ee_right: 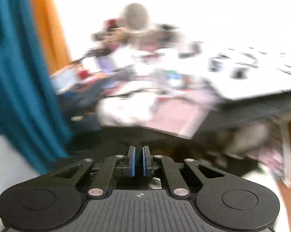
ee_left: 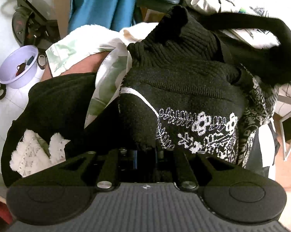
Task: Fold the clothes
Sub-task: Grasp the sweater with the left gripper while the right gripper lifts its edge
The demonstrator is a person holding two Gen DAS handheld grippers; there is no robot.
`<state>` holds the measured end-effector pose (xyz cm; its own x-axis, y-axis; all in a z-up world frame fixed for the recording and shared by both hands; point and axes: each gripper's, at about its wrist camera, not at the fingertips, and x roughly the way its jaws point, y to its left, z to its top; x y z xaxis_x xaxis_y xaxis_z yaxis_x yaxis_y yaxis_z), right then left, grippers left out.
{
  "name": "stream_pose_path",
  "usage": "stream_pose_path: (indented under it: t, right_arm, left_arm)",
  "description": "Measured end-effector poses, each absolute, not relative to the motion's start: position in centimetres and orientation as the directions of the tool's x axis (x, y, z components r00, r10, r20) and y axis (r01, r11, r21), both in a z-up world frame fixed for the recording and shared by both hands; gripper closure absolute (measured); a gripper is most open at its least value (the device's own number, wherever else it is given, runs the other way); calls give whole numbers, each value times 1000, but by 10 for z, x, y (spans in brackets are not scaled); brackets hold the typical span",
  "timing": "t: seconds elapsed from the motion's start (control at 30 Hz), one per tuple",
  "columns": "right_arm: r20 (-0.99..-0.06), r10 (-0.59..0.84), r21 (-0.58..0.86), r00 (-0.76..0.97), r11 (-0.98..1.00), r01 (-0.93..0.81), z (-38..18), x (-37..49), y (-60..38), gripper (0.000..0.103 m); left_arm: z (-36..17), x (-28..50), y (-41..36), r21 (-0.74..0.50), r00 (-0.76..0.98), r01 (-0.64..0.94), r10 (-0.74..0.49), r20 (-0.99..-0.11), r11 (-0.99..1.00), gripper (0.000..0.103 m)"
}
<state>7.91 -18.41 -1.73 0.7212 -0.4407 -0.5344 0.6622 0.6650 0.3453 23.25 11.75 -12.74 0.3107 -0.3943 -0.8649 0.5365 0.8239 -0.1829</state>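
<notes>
The left gripper (ee_left: 145,151) sits at the bottom middle of its view. Its fingers are squeezed nearly shut on the edge of a black sweater (ee_left: 184,89). The sweater fills the middle of that view. It has a white knitted pattern (ee_left: 199,127) low on the right, ribbed knit higher up, and one sleeve (ee_left: 261,36) curving across the upper right. It lies bunched on a white sheet with green leaves (ee_left: 75,52). A white lace piece (ee_left: 35,154) shows at the lower left. A pale bowl (ee_left: 19,65) stands on the floor at the left, and a blue curtain (ee_left: 103,3) hangs at the top.

The right gripper (ee_right: 139,162) is at the bottom middle of its own view. Its blue-padded fingers (ee_right: 132,162) are pressed together on a thin strip of dark cloth. Everything behind it is blurry. I can make out the curtain on the left and a messy white bench (ee_right: 242,77) on the right.
</notes>
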Motion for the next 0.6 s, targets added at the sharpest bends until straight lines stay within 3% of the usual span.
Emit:
stream_pose_path:
  t: [0.13,0.23,0.33,0.4,0.43,0.5,0.57,0.6]
  right_arm:
    - [-696,-471,257,542,541,801,-57,11,-176,98]
    - [-837,-339,236,429,484,843,-110,-12,-164,98]
    - [-923,-170,227,346,487,843,-153,-8,-155,95]
    - [-945,-135,197,298,495,847,-158,1,-153,86]
    - [-937,-157,193,311,510,838,-152,6,-152,75]
    - [-895,-239,190,377,562,805,-134,15,-150,65]
    - [-840,-305,175,449,630,756,-115,32,-151,48]
    - [-815,-319,171,484,666,726,-108,44,-152,46]
  left_arm:
    - [-128,231,117,-187,316,528,-395,-863,829,87]
    - [-131,229,112,-165,321,545,-386,-865,822,87]
    - [-132,229,109,-150,317,560,-378,-870,815,87]
    - [-133,230,110,-155,308,561,-379,-872,813,84]
    - [-134,230,110,-161,301,561,-381,-874,812,83]
    - [-136,232,111,-176,288,556,-387,-876,812,79]
    - [-140,233,111,-188,272,553,-389,-880,812,74]
    - [-143,234,110,-191,263,550,-386,-884,813,71]
